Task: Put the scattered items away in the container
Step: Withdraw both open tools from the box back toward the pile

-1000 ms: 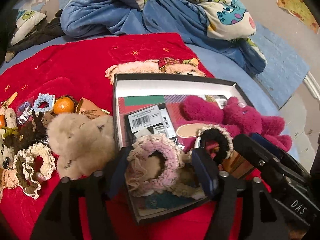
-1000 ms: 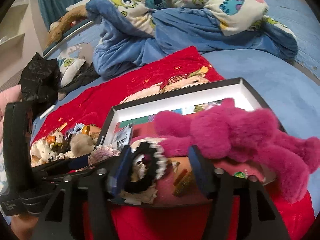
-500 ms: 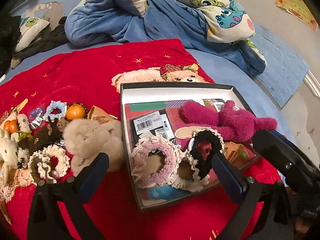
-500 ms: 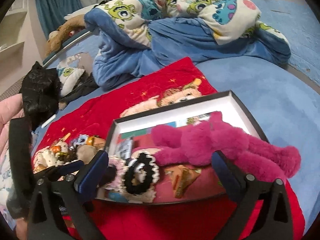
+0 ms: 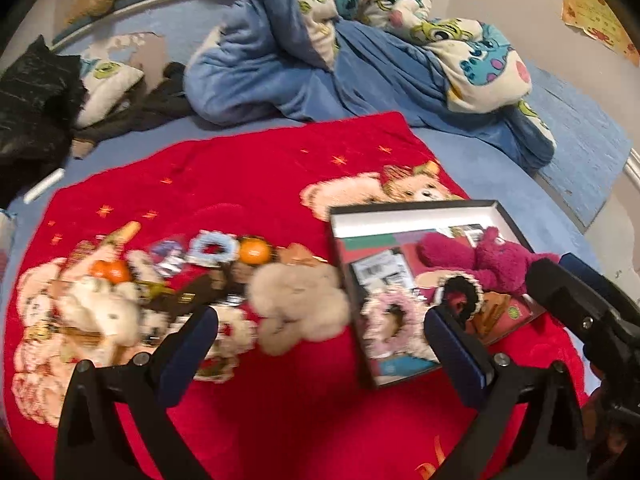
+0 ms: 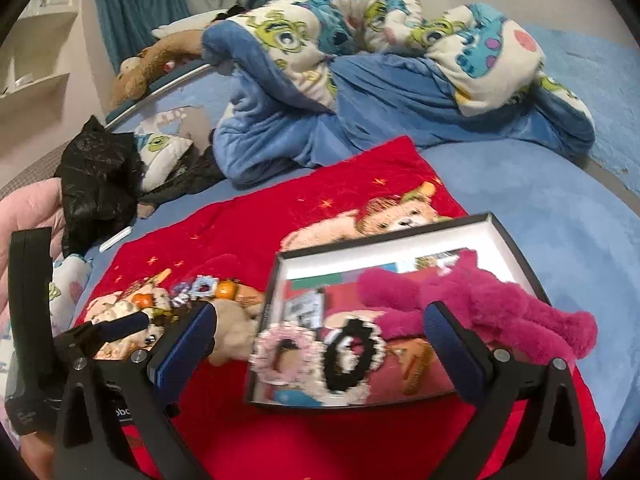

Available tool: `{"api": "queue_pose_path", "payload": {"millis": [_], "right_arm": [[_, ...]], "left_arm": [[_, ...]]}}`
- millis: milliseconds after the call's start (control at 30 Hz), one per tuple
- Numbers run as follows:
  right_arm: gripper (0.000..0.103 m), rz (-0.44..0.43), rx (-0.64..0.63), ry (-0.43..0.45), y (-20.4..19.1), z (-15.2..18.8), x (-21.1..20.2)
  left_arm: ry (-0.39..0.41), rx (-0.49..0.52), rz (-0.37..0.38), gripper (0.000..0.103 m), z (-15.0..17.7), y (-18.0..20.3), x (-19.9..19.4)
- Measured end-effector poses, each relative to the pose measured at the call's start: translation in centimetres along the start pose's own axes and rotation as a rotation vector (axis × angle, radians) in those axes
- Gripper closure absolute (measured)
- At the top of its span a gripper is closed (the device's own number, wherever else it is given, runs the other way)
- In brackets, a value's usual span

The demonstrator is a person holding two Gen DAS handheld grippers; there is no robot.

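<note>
A black-rimmed white box [image 5: 400, 218] [image 6: 400, 246] lies on the red blanket. It holds a magenta plush toy [image 5: 484, 260] [image 6: 500, 304], a pink scrunchie [image 5: 394, 322] [image 6: 282, 350], a black scrunchie [image 5: 460, 292] [image 6: 352, 354] and cards. Left of the box lie a beige plush [image 5: 298, 304], a white plush [image 5: 102, 314], two oranges [image 5: 254, 252], a blue scrunchie [image 5: 210, 249] and a cream scrunchie [image 5: 232, 334]. My left gripper [image 5: 320, 340] is open and empty above the beige plush. My right gripper [image 6: 320, 340] is open and empty above the box's near edge.
The red blanket [image 5: 240, 184] lies on a blue bed. A crumpled blue monster-print duvet [image 5: 360, 40] is heaped behind it. Black clothing [image 5: 32, 100] lies at the far left. The right gripper's body [image 5: 584, 312] shows at the right of the left wrist view.
Both grippers opened, leaving the pink and black scrunchies in the box. Both pulled back and up; the left one swung left toward the scattered pile.
</note>
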State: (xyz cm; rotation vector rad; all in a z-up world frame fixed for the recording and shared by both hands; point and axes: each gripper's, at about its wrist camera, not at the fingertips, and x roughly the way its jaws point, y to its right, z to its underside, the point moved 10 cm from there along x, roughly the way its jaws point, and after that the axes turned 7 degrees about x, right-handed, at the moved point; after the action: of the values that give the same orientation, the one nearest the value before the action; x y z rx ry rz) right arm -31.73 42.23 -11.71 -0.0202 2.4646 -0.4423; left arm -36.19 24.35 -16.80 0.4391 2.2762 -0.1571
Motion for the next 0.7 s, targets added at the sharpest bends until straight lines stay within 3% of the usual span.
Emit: {"api": "queue_pose_path", "payload": {"millis": [333,700], "right_arm": [[0.000,-0.063,-0.075,-0.008,-8.6,1.2,-0.1],[0.000,-0.174,-0.159,-0.071,-21.1,6.4,2.4]], "left_arm": [[0.039,-0.043,-0.115,0.000,2.2,-9.2,-5.4],[0.025,-0.156,-0.241,0.000,8.6,-21.9,-9.9]]}}
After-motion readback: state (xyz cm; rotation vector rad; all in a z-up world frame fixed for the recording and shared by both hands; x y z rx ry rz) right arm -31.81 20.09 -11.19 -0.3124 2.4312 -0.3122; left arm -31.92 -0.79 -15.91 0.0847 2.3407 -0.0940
